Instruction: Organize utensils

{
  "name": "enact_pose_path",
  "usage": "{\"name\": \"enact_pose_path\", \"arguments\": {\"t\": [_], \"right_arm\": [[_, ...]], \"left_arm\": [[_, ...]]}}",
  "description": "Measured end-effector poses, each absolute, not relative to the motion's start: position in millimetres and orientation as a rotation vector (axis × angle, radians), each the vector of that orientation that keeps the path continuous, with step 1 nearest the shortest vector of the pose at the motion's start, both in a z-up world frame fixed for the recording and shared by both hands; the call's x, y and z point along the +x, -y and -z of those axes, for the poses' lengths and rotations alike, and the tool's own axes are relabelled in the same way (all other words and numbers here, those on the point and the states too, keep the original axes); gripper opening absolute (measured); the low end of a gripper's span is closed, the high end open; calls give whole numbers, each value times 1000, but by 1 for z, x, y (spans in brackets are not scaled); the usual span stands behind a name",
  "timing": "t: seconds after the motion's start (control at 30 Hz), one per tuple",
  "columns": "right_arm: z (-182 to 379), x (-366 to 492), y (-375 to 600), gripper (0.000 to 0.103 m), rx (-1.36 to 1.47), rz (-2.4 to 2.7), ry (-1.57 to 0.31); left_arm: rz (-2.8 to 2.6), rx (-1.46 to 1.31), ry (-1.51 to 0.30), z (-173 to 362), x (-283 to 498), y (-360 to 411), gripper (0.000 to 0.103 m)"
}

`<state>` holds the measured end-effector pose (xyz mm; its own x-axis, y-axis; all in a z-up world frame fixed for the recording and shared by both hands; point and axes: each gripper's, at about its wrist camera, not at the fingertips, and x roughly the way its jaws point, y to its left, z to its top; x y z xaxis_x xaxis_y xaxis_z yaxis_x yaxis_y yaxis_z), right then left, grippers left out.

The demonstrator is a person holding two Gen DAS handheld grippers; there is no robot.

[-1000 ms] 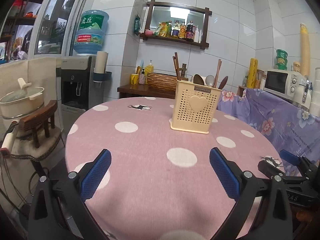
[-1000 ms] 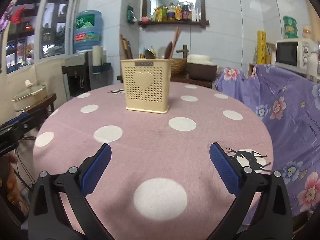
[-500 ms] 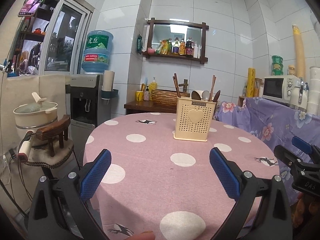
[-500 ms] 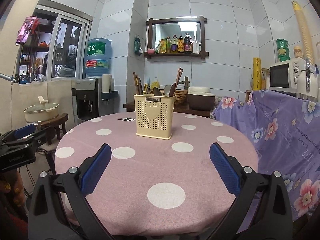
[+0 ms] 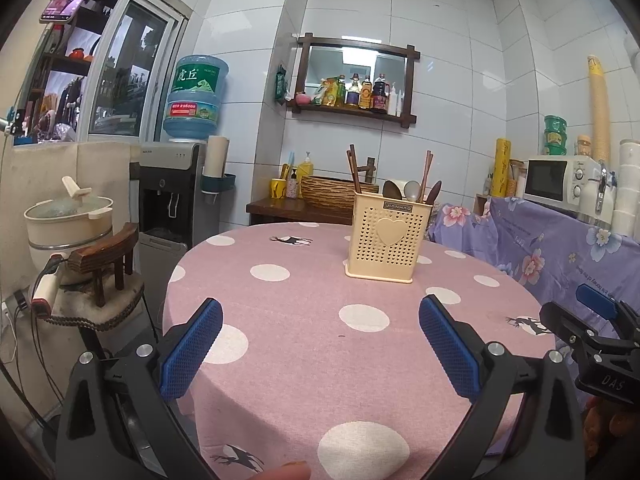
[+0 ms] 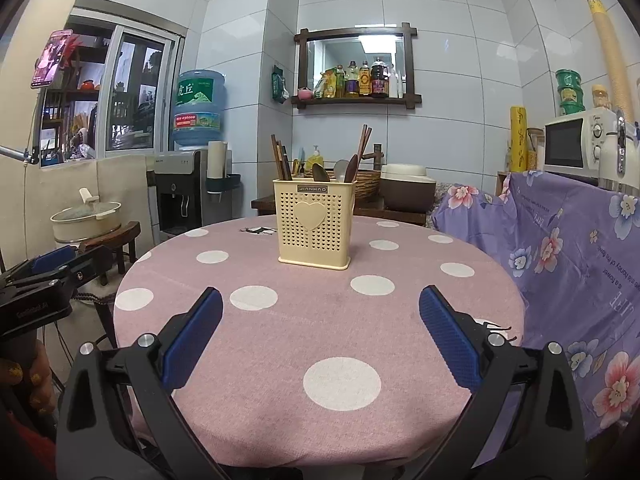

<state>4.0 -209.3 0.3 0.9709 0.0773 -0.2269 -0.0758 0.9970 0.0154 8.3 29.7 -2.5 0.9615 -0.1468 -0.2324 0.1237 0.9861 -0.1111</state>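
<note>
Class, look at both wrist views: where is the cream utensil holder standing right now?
The utensil holder stands upright on the far half of the polka-dot table, centred in the right wrist view and right of centre in the left, chopsticks and spoons inside.

the utensil holder [image 6: 314, 225] stands on the round table [image 6: 400, 312] toward its far side, chopsticks [image 6: 280, 158] and spoons [image 6: 320, 173] upright inside (water dispenser [image 6: 182, 196] behind left, microwave [image 6: 576, 146] right).
</note>
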Motion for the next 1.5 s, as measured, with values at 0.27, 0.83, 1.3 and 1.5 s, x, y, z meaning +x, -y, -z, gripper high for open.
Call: {"name": "enact_pose_path", "arguments": {"t": [0.27,0.83,1.3,1.5], "right_arm": [[1,4,208,97,4,-78,-238],[3,4,204,97,7,-83,-244],[3,4,201,97,13,-82,-250],[4,4,200,97,14,-81,-255]], "left_arm": [[139,-91,-243,2,7,-28,98],[136,-91,-240,2,5,-29,98],[153,-96,-251,2,7,-30,98],[154,-95,-248,2,7,-31,98]]}}
